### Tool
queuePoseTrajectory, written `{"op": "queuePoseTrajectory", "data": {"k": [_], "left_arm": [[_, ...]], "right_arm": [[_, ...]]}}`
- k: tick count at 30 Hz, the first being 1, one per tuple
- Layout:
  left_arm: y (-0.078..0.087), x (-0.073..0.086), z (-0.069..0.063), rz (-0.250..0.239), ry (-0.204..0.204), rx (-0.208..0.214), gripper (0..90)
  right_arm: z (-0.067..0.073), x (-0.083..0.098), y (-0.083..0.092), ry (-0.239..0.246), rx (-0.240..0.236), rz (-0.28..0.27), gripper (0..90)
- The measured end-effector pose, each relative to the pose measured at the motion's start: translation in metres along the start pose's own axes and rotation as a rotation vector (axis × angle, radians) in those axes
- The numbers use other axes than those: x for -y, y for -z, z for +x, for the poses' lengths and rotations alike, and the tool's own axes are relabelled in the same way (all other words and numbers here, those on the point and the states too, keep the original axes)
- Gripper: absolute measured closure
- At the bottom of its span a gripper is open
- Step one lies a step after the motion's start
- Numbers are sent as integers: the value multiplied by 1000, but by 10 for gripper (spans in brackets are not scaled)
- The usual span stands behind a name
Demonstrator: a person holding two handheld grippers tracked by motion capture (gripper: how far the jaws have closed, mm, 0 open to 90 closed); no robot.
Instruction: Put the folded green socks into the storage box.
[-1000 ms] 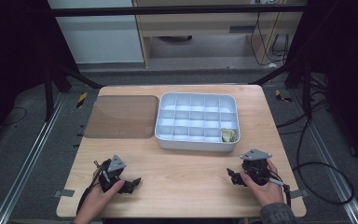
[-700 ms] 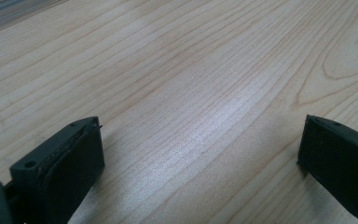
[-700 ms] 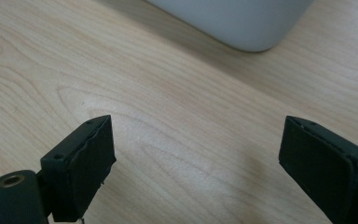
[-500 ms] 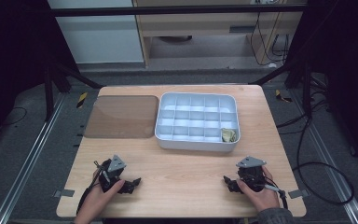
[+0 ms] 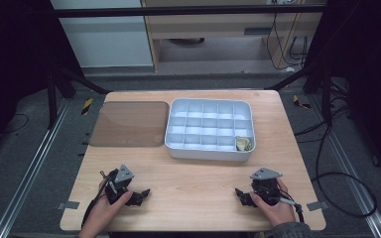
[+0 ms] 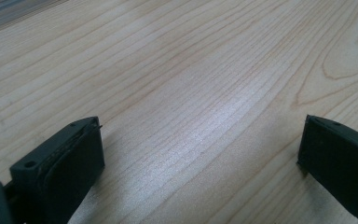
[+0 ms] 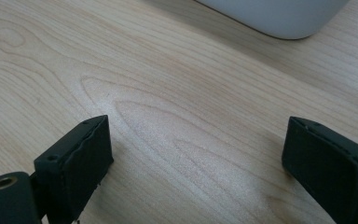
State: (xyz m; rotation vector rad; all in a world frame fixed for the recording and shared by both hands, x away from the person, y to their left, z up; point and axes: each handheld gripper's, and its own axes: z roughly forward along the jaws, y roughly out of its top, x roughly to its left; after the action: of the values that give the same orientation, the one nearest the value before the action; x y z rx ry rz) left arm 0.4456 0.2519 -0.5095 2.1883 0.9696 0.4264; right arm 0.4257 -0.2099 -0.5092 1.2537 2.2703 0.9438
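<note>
Since the earlier frame the right gripper [image 5: 243, 194] has drawn back toward the lower right of the desk [image 5: 198, 186], both grippers resting empty with fingers spread apart, the left gripper [image 5: 140, 194] at lower left, while one small item [image 5: 243, 144] sits in the lower-right compartment of the white tray [image 5: 206, 151] at centre, lid [image 5: 130, 124] lying beside it.

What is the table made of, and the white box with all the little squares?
The table looks like pale wood with a smooth, slightly shiny finish: grain lines and knots show. The white box seems moulded plastic, matte, with rounded corners and thin dividing walls.
</note>
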Motion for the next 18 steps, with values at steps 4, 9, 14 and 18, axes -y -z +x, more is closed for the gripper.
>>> {"op": "queuePoseTrajectory", "data": {"k": [4, 9, 14, 18], "left_arm": [[0, 0, 0, 0, 0, 0, 0], [0, 0, 0, 0, 0, 0, 0], [0, 0, 0, 1, 0, 1, 0], [0, 0, 0, 1, 1, -2, 0]], "right_arm": [[0, 1, -1, 2, -5, -12, 79], [-1, 1, -2, -3, -4, -17, 66], [-2, 2, -3, -6, 1, -30, 58], [-3, 1, -4, -8, -1, -28, 55]]}}
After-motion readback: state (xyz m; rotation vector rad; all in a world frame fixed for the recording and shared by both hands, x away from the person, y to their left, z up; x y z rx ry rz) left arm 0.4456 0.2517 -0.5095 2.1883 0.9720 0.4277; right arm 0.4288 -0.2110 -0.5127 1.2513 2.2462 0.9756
